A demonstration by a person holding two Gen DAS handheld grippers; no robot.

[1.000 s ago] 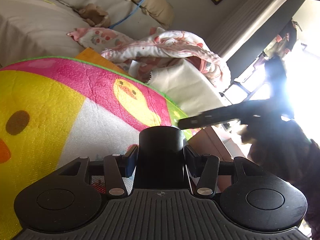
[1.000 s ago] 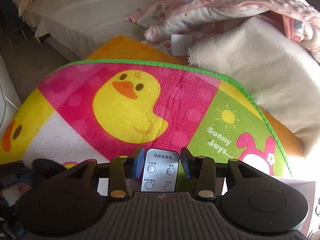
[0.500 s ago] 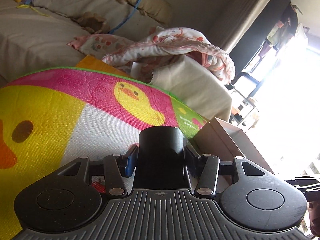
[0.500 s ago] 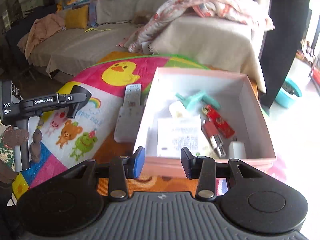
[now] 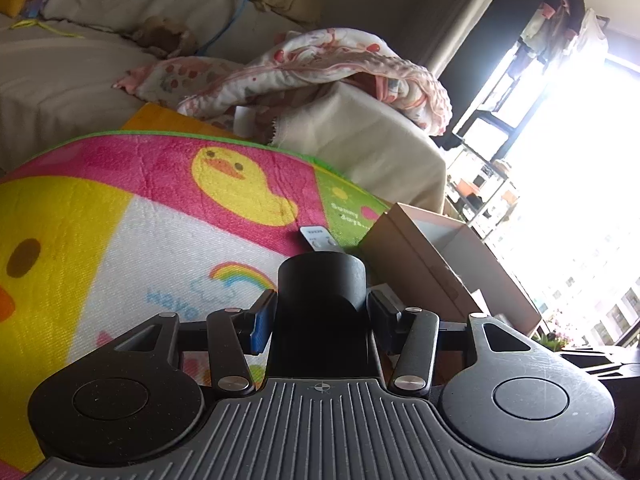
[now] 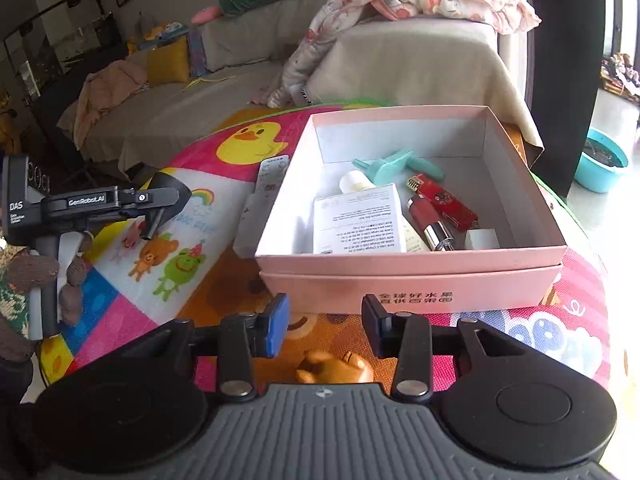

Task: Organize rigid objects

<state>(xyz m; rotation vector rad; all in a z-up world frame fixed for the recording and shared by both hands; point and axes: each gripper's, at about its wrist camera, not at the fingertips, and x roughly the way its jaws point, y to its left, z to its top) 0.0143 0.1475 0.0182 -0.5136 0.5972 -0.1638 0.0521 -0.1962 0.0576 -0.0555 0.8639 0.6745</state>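
Holding a black cylindrical plastic cup (image 5: 322,280) in the left gripper (image 5: 322,312), left of the open pink cardboard box (image 6: 412,280); right gripper (image 6: 325,320) part-open, empty, nearer.

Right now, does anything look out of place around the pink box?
Yes. The white remote lies outside the pink box, on the mat against the box's left wall, while similar small items sit inside. The left claw is shut on a black cylinder; the right claw is empty.
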